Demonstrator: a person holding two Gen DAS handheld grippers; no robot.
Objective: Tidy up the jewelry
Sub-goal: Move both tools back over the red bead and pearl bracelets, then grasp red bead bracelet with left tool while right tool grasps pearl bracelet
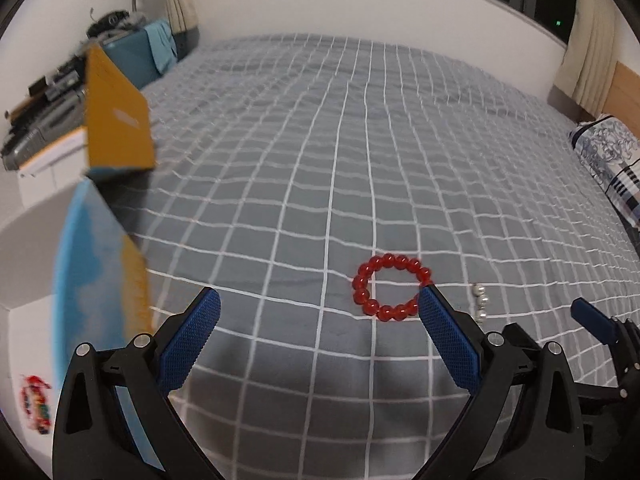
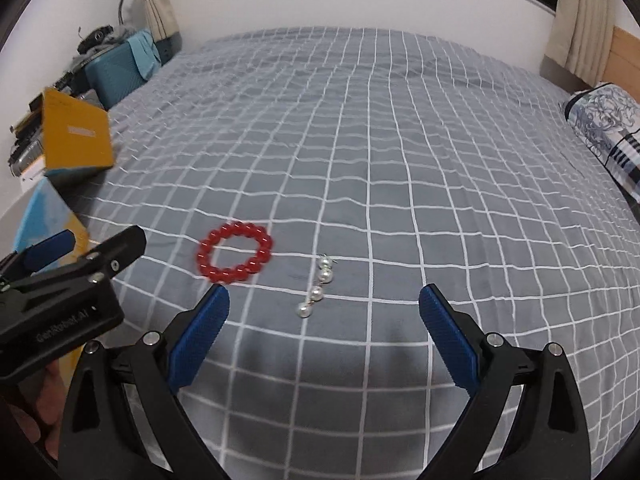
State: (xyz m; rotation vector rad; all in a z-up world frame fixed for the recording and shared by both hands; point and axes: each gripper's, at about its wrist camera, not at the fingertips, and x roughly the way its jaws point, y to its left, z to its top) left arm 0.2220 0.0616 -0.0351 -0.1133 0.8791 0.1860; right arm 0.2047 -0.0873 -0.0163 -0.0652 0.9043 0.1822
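Bed [image 2: 400, 140] with grey checked cover fills both views. Yellow box [image 2: 76, 136] at far left edge, blurred. Left tongs [image 1: 318, 302] spread, right tongs [image 2: 324, 302] spread, both empty. Red bead bracelet [image 2: 235, 253] lies near-left; pearl pieces [image 2: 318, 286] just right of it, clear only in right view, half cut off in left.

Pale lettering on the black plastic body of the left gripper [image 2: 176, 240] reads roughly "GenRobot.AI" (blurred); a grey label on the yellow cardboard box [image 2: 76, 140] stays unreadable.
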